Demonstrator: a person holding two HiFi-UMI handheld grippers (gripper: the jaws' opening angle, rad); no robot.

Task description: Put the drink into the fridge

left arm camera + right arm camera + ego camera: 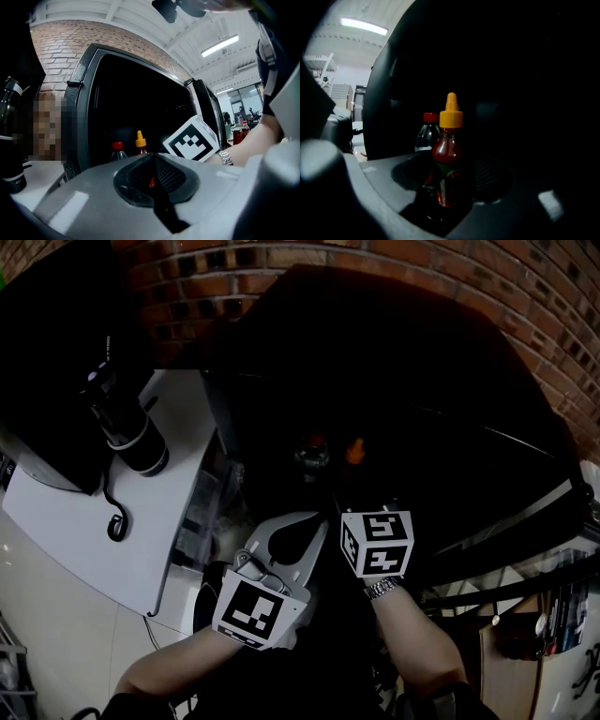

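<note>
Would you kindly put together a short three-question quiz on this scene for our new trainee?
1. True or false: the left gripper is holding a bottle.
2. What colour is the cap of the bottle between the jaws of the right gripper? A) blue B) orange C) green
3. Fill in: in the right gripper view, the clear bottle just beyond it has a ___ cap.

Key: 1 false, its jaws are together with nothing between them; 2 B; 3 red.

inside the fridge point(82, 93), screw-cap bottle point(118, 150) left of nozzle-top bottle point(140, 142).
</note>
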